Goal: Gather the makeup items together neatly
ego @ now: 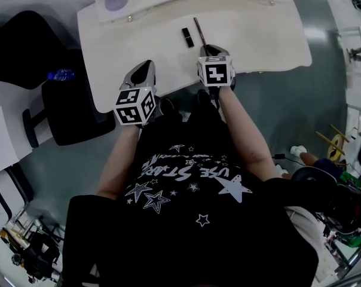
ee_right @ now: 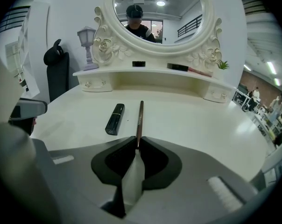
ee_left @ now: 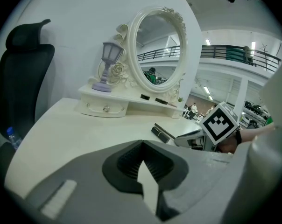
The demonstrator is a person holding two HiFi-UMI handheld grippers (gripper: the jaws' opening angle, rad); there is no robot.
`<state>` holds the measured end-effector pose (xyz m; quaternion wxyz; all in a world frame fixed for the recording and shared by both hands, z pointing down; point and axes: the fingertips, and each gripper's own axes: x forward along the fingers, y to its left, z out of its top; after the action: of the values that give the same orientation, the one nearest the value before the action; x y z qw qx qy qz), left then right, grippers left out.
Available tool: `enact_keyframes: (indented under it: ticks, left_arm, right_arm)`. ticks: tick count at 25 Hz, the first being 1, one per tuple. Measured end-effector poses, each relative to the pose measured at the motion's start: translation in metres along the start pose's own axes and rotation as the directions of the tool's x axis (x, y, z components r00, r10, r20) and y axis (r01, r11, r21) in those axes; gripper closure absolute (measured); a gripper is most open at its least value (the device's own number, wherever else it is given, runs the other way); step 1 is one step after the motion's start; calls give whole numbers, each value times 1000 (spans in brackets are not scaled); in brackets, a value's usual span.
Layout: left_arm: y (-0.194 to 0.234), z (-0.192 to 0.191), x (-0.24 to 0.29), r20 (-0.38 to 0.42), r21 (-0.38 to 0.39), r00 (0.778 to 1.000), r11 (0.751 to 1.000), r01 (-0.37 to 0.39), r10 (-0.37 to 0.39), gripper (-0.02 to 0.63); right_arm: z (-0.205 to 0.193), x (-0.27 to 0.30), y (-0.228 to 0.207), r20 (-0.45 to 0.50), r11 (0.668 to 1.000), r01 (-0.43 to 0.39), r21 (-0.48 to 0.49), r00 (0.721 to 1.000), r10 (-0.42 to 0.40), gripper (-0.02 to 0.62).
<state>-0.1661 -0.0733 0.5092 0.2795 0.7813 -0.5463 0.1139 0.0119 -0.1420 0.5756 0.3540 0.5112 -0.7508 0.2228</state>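
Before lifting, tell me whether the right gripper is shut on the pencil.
Shut: the right gripper pinches the near end of the brown pencil.

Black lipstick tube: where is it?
Right gripper view: lipstick tube lies on the vanity table, just left of the brown pencil in the right claw.

Lab hall — mezzanine railing [ee_left: 234, 52], vanity table [ego: 144, 28]

Bare tabletop [ee_right: 201, 120] lies open either side of the lipstick [ee_right: 115, 119] and pencil [ee_right: 140, 122]; the mirror shelf [ee_right: 150, 80] blocks the back.
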Motion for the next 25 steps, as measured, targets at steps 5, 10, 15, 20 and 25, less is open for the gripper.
enact_keyframes:
  ticks: [5,10,15,20,25]
  left_arm:
    - [2,2,2,3,-3,1000,1000,5,-5,604]
    - [6,7,7,4,-12,1000,1000,11,-11,604]
    - [8,12,9,9,-18,1000,1000,18,-18,604]
    - [14,20,10,25,-32,1000,999,12,-11,604]
    - [26,33,8,59,-49,998,999,-9,12,604]
  right_arm:
    - [0,-2,-2,-25,1000,17,8,1000,-17,526]
    - [2,-1,-7,-55,1000,7,9,998,-7,491]
    - [1,-2,-8,-77,999,-38,27,996,40,422]
    - [14,-8,-11,-58,999,-37,22,998,39,423]
    - [53,-17,-18,85,997,-39,73,996,33,405]
